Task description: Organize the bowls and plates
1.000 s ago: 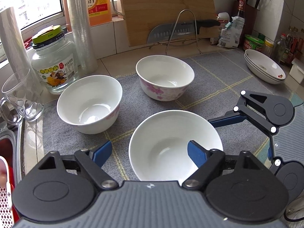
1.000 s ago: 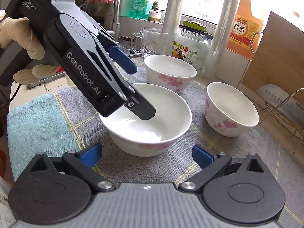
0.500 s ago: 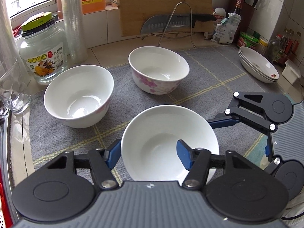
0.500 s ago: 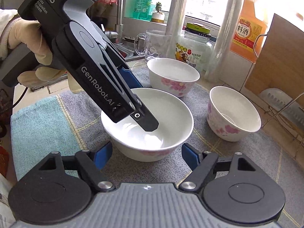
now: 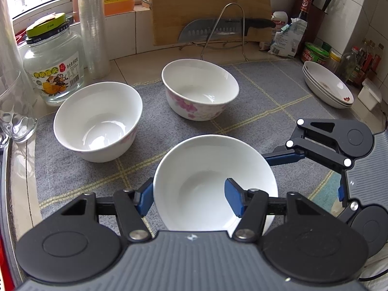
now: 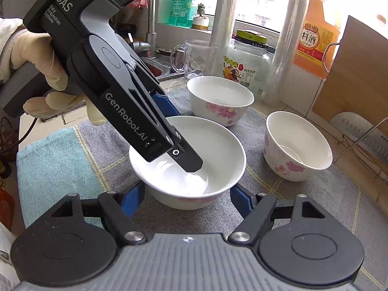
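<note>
Three white bowls with pink flowers stand on a grey mat (image 5: 254, 101). My left gripper (image 5: 189, 197) straddles the left rim of the nearest bowl (image 5: 208, 169), one finger outside and one inside, still a gap at the wall. In the right wrist view that bowl (image 6: 218, 150) sits between the fingers of my right gripper (image 6: 186, 201), which is open around its base without touching. The left gripper's inner finger (image 6: 186, 160) reaches into it. A second bowl (image 5: 97, 121) stands far left, a third (image 5: 198, 87) behind. Stacked plates (image 5: 327, 87) lie far right.
A glass jar (image 5: 53, 68), a glass mug (image 5: 14, 111) and film rolls (image 5: 94, 29) stand at the back left. A cutting board (image 5: 208, 2) and knife on a wire rack are behind. Sauce bottles and jars crowd the far right corner.
My left gripper has closed in around the near bowl's rim and moved forward. My right gripper has narrowed and come closer to the same bowl.
</note>
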The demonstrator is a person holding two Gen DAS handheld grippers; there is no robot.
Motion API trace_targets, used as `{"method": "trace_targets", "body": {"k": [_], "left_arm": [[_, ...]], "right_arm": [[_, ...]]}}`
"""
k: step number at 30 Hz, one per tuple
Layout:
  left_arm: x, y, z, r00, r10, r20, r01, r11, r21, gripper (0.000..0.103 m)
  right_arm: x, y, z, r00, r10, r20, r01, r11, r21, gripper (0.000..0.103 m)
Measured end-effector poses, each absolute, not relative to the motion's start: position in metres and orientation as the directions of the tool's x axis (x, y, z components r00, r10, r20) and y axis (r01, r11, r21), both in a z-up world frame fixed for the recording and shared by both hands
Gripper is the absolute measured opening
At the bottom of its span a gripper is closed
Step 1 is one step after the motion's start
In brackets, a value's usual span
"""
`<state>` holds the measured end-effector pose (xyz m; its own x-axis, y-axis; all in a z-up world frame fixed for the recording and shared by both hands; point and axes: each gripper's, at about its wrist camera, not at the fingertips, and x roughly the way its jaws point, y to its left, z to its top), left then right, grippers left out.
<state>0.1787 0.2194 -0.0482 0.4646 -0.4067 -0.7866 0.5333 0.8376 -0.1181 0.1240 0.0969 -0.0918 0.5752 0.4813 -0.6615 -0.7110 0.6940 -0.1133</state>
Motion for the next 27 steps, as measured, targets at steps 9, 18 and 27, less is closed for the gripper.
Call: {"method": "trace_targets", "body": {"k": [9,18,27], "left_arm": [[0.172,0.202,-0.039,0.459,-0.442,-0.771,0.571,0.812,-0.125,0.06],[0.171,0.16,-0.035,0.425,-0.492,-0.76,0.647,0.752,-0.126,0.06],[0.173,0.11,-0.038,0.37,-0.538,-0.757,0.721,0.68,-0.131,0.06]], "right_arm": [[0.114,0.084,-0.082,0.589,0.466,-0.66,-0.69,0.716,-0.11,0.081],[0.1,0.053,-0.076,0.63,0.408,-0.66,-0.621,0.775,-0.114,0.081],[0.087,0.011,-0.075,0.664,0.332,-0.67,-0.535,0.837,-0.116,0.081]]}}
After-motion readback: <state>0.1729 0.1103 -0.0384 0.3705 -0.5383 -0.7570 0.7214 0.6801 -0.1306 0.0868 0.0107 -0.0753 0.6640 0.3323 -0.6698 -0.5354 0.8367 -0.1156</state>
